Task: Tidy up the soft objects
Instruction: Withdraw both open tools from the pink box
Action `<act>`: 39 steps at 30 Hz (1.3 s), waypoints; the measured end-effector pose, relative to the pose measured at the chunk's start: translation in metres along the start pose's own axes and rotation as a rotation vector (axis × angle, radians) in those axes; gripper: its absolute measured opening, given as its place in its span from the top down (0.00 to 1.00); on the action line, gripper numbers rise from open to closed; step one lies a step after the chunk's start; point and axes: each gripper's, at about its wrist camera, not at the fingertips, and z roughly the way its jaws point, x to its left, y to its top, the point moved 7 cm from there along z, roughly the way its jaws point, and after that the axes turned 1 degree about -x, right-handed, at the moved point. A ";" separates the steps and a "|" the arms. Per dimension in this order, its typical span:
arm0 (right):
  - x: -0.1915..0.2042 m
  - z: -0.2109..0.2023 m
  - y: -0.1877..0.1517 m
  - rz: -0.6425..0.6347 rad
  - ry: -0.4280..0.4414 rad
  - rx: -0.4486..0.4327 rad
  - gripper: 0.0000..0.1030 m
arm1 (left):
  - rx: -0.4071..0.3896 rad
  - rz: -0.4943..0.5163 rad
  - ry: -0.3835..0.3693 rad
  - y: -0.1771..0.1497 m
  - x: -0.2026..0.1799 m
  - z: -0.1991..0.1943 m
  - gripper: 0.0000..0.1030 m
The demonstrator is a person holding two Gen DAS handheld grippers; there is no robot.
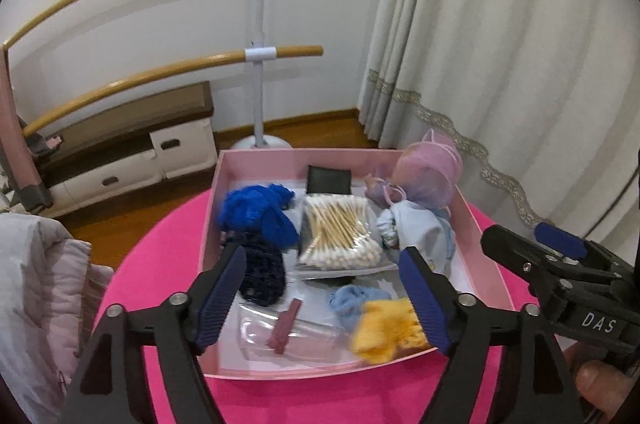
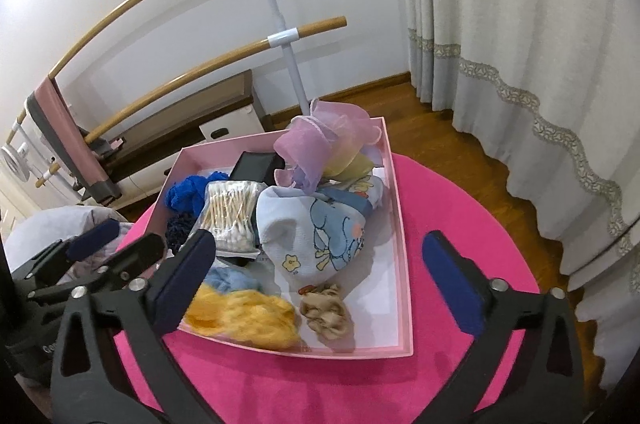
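Observation:
A pink box [image 1: 212,208] [image 2: 404,244] on a round magenta table [image 1: 168,256] [image 2: 460,216] holds soft items: bright blue knit [image 1: 256,214] [image 2: 186,194], dark navy knit [image 1: 262,272], cotton swab pack [image 1: 340,232] [image 2: 232,214], yellow fluff [image 1: 386,330] [image 2: 244,316], light blue fluff [image 1: 350,302], light blue printed cloth [image 1: 420,228] [image 2: 320,236], pink-purple organza pouch [image 1: 430,170] [image 2: 316,144], beige scrunchie [image 2: 326,314], black case [image 1: 329,180] [image 2: 256,166]. My left gripper [image 1: 324,298] is open above the box's near part. My right gripper [image 2: 320,284] is open above the near edge, empty.
A clear plastic bag with a dark red strip [image 1: 286,324] lies in the box front. A ballet barre stand [image 1: 260,56] [image 2: 288,40], a low cabinet [image 1: 132,152], curtains [image 1: 500,44] [image 2: 520,44] and a grey-pink padded cloth [image 1: 36,296] surround the table.

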 end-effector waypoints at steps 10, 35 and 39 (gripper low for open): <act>0.015 -0.029 -0.004 0.002 -0.035 -0.073 0.00 | -0.103 0.020 0.079 -0.014 0.014 -0.043 0.00; 0.063 -0.217 -0.088 -0.047 -0.053 -0.315 0.00 | -0.324 0.033 0.166 -0.132 0.026 -0.236 0.00; 0.068 -0.238 -0.110 -0.054 -0.069 -0.333 0.00 | -0.332 0.044 0.173 -0.164 0.023 -0.264 0.00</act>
